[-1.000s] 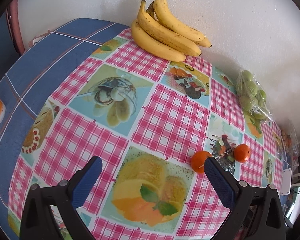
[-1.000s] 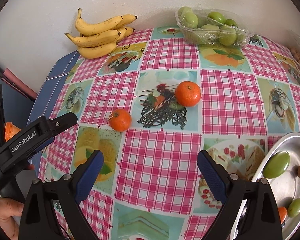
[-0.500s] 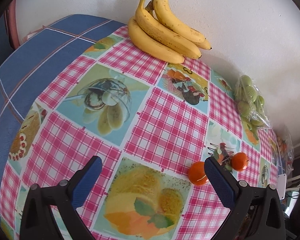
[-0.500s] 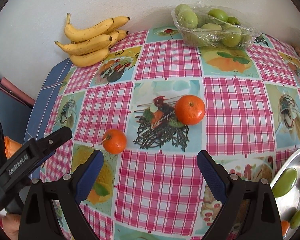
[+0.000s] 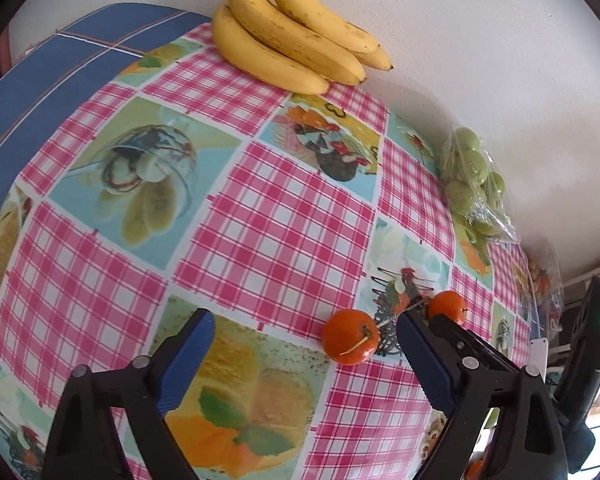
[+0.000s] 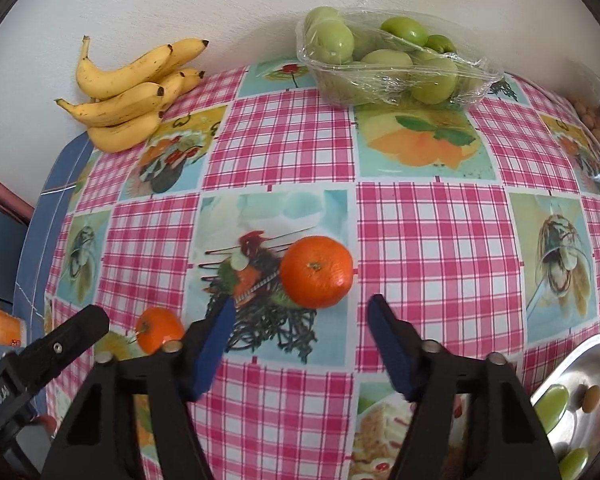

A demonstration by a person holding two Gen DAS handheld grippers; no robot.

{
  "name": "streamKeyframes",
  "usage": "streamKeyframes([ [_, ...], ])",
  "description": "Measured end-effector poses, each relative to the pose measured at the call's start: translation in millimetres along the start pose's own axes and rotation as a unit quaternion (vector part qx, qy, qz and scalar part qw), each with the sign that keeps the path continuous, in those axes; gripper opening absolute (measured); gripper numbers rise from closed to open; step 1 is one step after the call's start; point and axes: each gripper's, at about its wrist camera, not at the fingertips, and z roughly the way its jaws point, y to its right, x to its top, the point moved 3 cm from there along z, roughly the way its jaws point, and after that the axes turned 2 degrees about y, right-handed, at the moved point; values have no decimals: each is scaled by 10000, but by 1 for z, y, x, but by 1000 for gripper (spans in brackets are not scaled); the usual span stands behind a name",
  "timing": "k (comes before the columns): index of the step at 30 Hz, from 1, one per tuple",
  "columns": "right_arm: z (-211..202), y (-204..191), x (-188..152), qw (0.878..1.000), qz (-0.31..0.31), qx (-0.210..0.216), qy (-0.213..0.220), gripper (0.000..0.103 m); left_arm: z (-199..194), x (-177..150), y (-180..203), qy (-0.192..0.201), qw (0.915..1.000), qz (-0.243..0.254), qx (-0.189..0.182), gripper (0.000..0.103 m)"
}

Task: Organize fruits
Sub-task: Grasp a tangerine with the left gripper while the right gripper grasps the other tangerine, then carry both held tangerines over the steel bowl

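Observation:
Two oranges lie on the pink checked tablecloth. The larger orange sits just beyond the tips of my right gripper. Its jaws are closing, and the pads stand apart from the fruit on both sides. The smaller orange lies between the fingers of my left gripper, close to the right finger but untouched. Those jaws are also closing and still wide. In the right wrist view the smaller orange shows left of the fingers, beside the left gripper's body.
Against the white wall lie a bunch of bananas and a wrapped clear tray of green fruit. A metal plate holding small green fruits sits at the lower right. A bag of nuts lies at the right edge.
Both grippers have come down and closer to the oranges. The right jaws have narrowed a lot around the larger orange, while the left jaws have narrowed slightly.

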Motion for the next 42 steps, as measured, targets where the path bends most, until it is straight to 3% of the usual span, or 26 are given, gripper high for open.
streamKeyframes([
  [8,9,1,9,9999,-76,-120,11,42,14,-6,18,-179,9995,194,-178,86],
  [10,9,3,10,9999,-70,-131,16,42,16,-8,21,-214,9993,232,-177,84],
  [17,4,7,6,10000,8,-16,21,41,24,-14,25,-337,9987,305,-232,63],
  [22,-1,6,0,10000,-21,48,34,41,29,-19,26,-367,9986,325,-193,40],
  [30,-17,5,-8,9999,-114,73,101,41,24,-20,30,-378,9984,334,-252,40],
  [32,-23,3,-10,9998,-154,57,145,41,20,-21,32,-418,9977,334,-423,40],
  [42,-56,-3,-33,9992,-285,86,268,41,-7,-30,35,-299,9984,424,-224,40],
])
